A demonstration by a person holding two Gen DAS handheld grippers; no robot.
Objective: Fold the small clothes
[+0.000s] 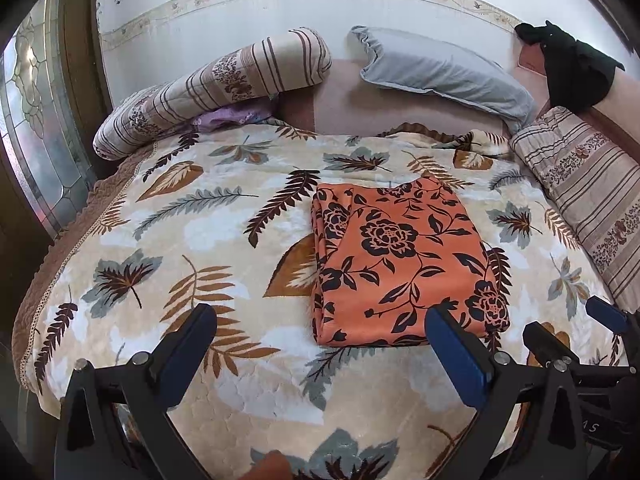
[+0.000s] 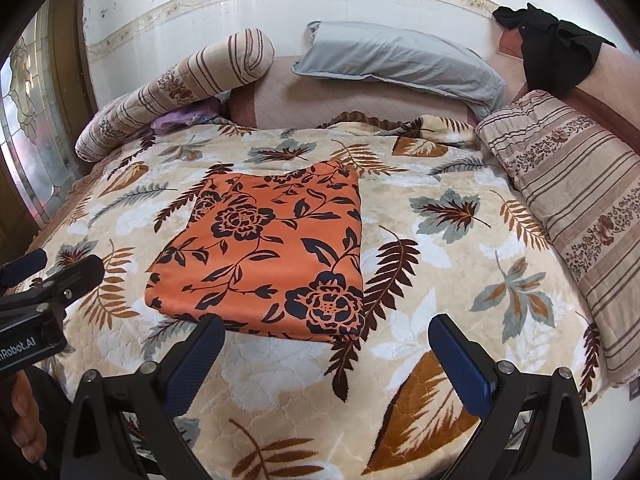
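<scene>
Since the orange floral garment (image 1: 396,264) had been laid as a compact, layered rectangle on the middle of the leaf-patterned blanket (image 1: 168,216), the folding was judged to be at or near its end; stacked edges were visible along the side of the bundle seen at left in the left wrist view, and no loose sleeve or hem was seen trailing out. The flat, open stretch of blanket was presumably chosen so that the cloth could be smoothed without catching on the bedding heaped around it: a striped rolled quilt (image 1: 208,88) and a grey pillow (image 1: 444,72) were kept well apart at the head of the bed, and a striped cushion (image 2: 568,208) was left along the far right edge.

The left gripper (image 1: 320,340) was held low over the near part of the blanket, its jaws spread wide and nothing held between them, with the garment just ahead and slightly to its right. The right gripper (image 2: 326,350) was likewise held with jaws parted and empty, just short of the garment's near edge. Both were pointed forward along the bed, side by side and close together.
</scene>
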